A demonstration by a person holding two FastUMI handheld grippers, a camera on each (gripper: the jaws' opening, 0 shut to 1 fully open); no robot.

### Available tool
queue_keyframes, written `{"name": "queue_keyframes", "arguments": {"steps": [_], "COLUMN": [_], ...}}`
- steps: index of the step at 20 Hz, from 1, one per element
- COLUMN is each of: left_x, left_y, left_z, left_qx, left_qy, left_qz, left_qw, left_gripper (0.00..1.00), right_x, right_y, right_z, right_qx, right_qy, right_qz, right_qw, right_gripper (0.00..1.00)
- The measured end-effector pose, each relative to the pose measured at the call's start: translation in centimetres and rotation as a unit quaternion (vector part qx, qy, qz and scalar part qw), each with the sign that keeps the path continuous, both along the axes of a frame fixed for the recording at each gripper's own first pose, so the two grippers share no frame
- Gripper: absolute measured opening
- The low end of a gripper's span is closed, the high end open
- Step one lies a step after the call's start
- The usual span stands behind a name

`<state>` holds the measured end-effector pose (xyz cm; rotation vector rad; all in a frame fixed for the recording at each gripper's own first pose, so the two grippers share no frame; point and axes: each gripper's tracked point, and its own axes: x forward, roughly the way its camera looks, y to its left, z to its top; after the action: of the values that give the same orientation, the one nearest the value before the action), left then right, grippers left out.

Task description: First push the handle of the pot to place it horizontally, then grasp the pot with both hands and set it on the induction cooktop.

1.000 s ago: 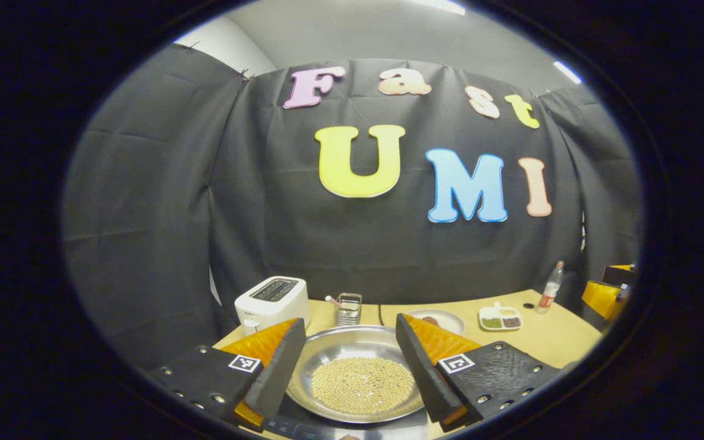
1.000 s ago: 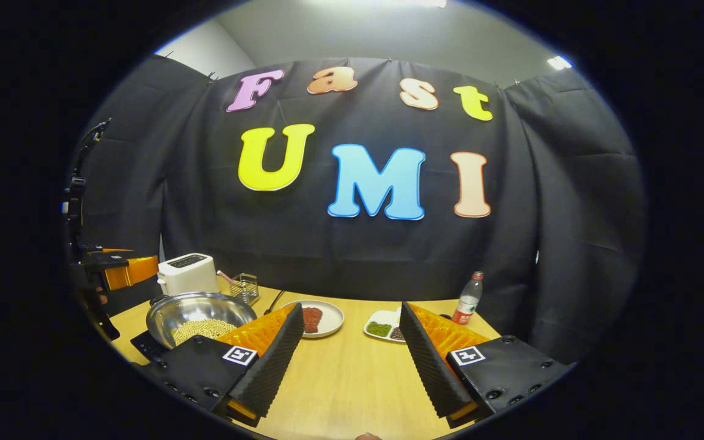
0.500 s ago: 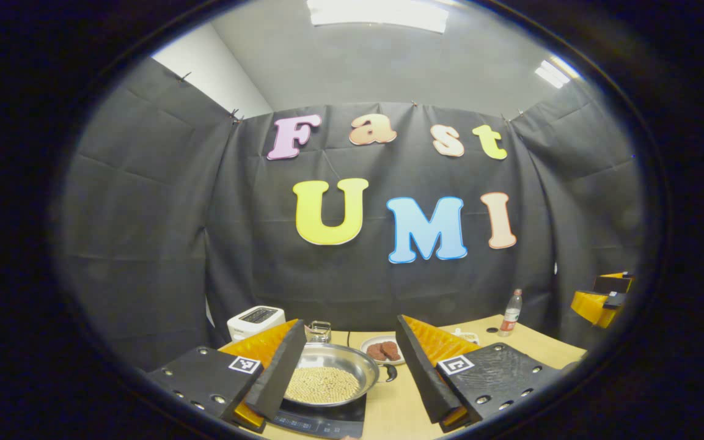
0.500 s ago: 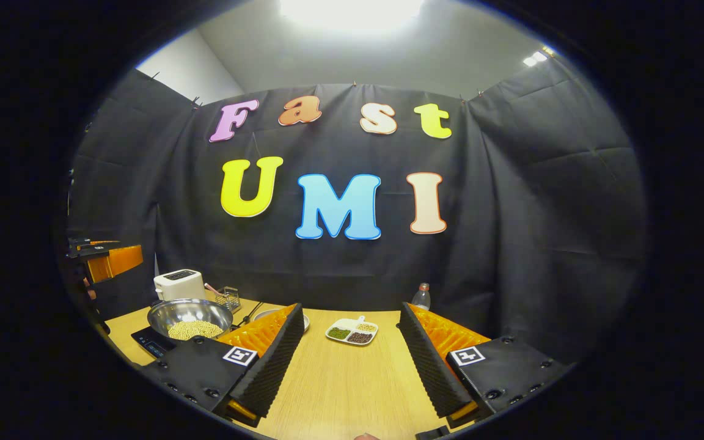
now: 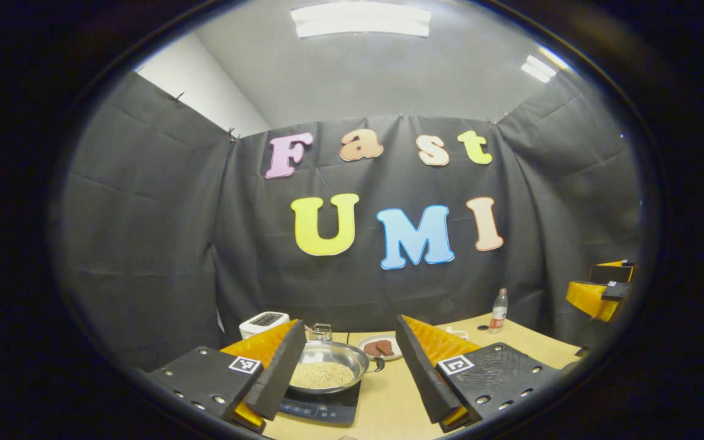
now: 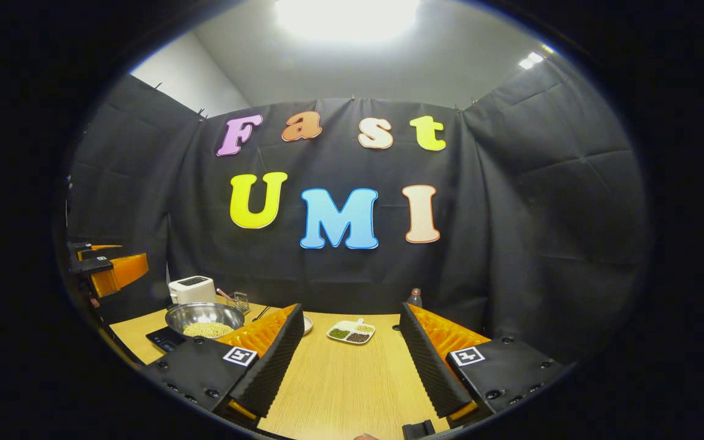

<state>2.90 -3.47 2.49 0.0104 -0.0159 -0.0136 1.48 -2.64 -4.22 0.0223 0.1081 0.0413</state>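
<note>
A steel pot [image 5: 327, 366] holding pale beans sits on the black induction cooktop [image 5: 321, 408], its short dark handle [image 5: 379, 365] pointing right. My left gripper [image 5: 349, 325] is open and empty, held back from the pot and well above the table. In the right gripper view the same pot [image 6: 204, 316] stands on the cooktop [image 6: 165, 337] at the far left. My right gripper [image 6: 352, 310] is open over the bare wooden table [image 6: 340, 385], far to the right of the pot. Each gripper shows at the edge of the other's view: the right gripper [image 5: 599, 290] and the left gripper [image 6: 110, 272].
A white toaster [image 5: 263, 320] and a wire basket [image 5: 321, 332] stand behind the pot. A plate of red meat [image 5: 379, 348] lies to its right. A divided dish [image 6: 352, 333] and a bottle [image 6: 414, 298] stand farther right near the back wall.
Both grippers have drawn back and risen away from the pot, which now looks smaller and farther off. The pot stays on the cooktop. Both grippers remain open.
</note>
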Motion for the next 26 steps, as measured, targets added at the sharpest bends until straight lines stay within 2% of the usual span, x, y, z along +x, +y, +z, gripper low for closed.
{"name": "queue_keyframes", "arguments": {"steps": [10, 12, 25, 26], "left_x": [-4.3, -5.0, -7.0, -7.1], "left_y": [3.1, 3.4, 5.2, 5.1], "left_z": [1.8, 1.8, 1.4, 1.5], "left_qx": [0.008, 0.007, -0.005, -0.006], "left_qy": [-0.014, -0.015, -0.010, -0.011], "left_qz": [-0.014, -0.013, 0.001, 0.000], "left_qw": [1.000, 1.000, 1.000, 1.000], "left_gripper": [0.87, 0.87, 0.87, 0.89], "right_x": [-3.5, -4.1, -6.0, -6.1], "right_y": [3.4, 3.6, 4.1, 4.1], "right_z": [3.1, 3.3, 3.2, 3.3], "right_qx": [0.008, 0.008, -0.001, -0.002], "right_qy": [-0.015, -0.015, -0.009, -0.010], "right_qz": [-0.011, -0.014, -0.018, -0.017], "right_qw": [1.000, 1.000, 1.000, 1.000], "right_gripper": [0.96, 0.99, 0.96, 0.98]}}
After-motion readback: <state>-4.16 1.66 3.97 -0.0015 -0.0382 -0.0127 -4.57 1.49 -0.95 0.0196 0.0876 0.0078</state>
